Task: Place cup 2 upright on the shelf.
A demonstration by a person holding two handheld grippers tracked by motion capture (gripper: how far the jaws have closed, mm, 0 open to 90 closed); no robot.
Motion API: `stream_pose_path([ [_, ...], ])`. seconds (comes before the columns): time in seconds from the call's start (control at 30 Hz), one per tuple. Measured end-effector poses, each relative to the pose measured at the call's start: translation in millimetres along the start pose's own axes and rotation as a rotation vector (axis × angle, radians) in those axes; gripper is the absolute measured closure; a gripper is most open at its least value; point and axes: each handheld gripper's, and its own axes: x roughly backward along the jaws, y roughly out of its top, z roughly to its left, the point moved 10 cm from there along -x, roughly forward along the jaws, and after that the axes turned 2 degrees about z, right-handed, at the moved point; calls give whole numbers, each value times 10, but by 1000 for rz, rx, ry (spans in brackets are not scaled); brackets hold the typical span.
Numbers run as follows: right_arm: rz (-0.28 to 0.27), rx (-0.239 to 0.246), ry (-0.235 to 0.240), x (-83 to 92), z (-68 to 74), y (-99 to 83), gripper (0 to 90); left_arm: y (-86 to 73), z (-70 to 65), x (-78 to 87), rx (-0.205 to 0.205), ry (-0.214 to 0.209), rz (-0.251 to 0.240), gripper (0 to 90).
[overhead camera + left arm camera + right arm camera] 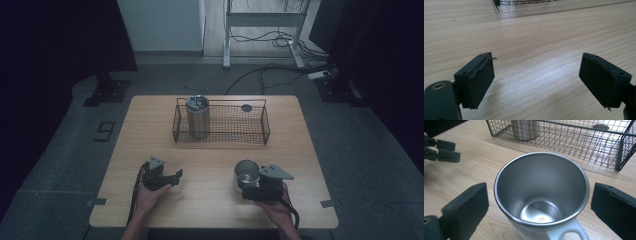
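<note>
A stainless steel mug (246,172) with a white outer shell and handle stands upright on the wooden table (210,165), near the front right. My right gripper (248,186) is at the mug and open. In the right gripper view the mug (541,195) sits between the two black pads (466,207) with a small gap on each side, its handle towards the camera. My left gripper (176,176) rests low over the table at the front left, pointing right. Its jaws (536,75) are open with only bare wood between them.
A black wire basket (220,137) stands at the back middle of the table. It holds a tall steel tumbler (197,117) at its left end and a small round object (246,107) at the back right. The left gripper (442,151) appears far left in the right gripper view.
</note>
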Motion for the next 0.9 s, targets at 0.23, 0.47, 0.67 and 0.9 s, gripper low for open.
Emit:
stream_pose_path([
  [0.23,30,28,-23,-87,13,-11,0,-8,-18,-13,-8,-4,1,130],
  [0.47,71,42,-31,-179,21,-60,0,-22,-31,-28,-13,-7,10,134],
  [0.67,82,40,-39,-232,-23,-99,52,-24,-47,-32,-19,-11,11,137],
  [0.9,76,50,-4,-248,-27,-108,64,-33,-59,-41,-21,-15,17,140],
])
